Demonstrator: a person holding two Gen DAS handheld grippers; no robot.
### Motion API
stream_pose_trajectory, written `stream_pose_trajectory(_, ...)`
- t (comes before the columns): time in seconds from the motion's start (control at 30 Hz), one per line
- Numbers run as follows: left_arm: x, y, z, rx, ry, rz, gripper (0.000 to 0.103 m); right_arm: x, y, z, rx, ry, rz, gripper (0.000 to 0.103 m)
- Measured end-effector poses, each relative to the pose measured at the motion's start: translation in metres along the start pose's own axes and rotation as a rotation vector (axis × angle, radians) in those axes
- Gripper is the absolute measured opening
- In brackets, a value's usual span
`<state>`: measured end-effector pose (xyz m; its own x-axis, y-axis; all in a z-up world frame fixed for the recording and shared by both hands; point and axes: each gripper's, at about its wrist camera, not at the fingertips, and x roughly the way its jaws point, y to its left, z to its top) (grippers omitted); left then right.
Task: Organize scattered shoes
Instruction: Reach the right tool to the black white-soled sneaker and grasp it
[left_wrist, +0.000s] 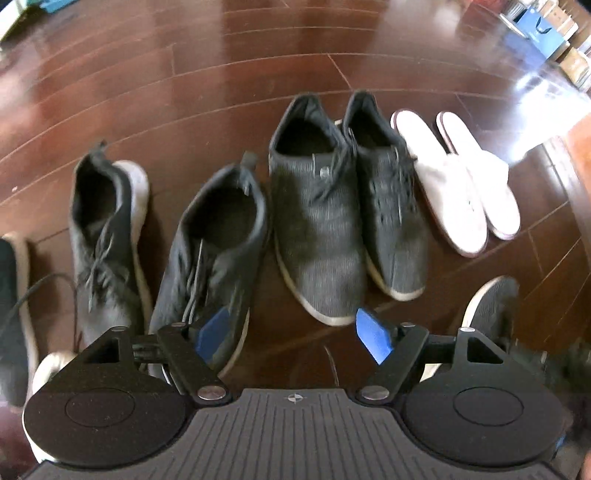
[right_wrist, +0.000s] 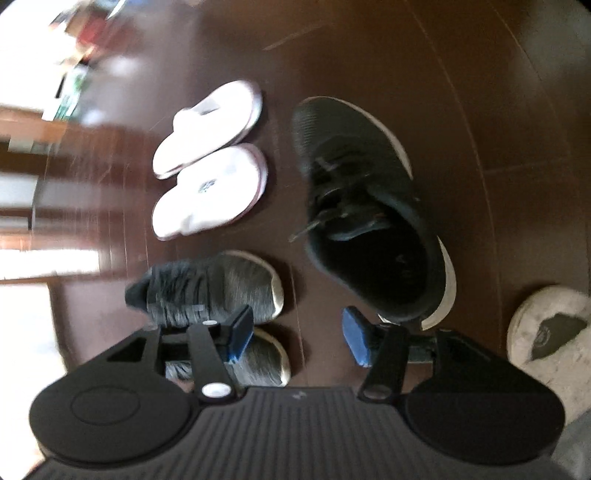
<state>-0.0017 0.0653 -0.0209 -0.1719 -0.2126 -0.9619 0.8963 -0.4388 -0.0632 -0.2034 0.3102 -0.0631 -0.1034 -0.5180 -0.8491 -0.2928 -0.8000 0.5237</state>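
Shoes (left_wrist: 317, 236) lie beyond the spread left hand-held gripper (left_wrist: 293, 332).

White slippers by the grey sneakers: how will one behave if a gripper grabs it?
The white slippers look thin and soft, so one probably flops when pinched. Likely light. The glossy wood floor suggests a nudge would slide it, not tip it.

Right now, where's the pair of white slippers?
Left wrist view: the white slippers lie side by side on the wooden floor at the right end of the row, just right of the grey sneaker pair.
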Motion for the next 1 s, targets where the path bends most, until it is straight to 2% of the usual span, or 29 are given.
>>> stream_pose_trajectory(0.13, -0.004, -0.010, -0.019, -0.088, -0.015, 0.059, 0.083, 0.021, -0.013, 0.018, 0.039, 0.031, 0.005, 0.059)
stream_pose_trajectory(0.3, -0.003, -0.007, -0.053, -0.190, -0.002, 0.130, 0.083, 0.043, -0.008, 0.018, -0.094, 0.036, -0.029, 0.059)
stream_pose_trajectory(0.53, 0.016, 0.016, -0.079, -0.195, 0.026, 0.158, 0.083, 0.078, 0.000, 0.010, -0.254, 0.011, -0.069, 0.059)
stream_pose_trajectory(0.63, 0.020, 0.030, -0.078, -0.217, 0.032, 0.159, 0.083, 0.089, 0.004, 0.008, -0.263, -0.031, -0.111, 0.059)
stream_pose_trajectory(0.77, 0.020, 0.039, -0.064, -0.225, 0.002, 0.132, 0.083, 0.103, 0.008, 0.008, -0.284, -0.069, -0.158, 0.059)
stream_pose_trajectory(1.0, 0.016, 0.054, -0.046, -0.275, -0.032, 0.090, 0.084, 0.106, 0.007, 0.010, -0.260, -0.130, -0.206, 0.059)
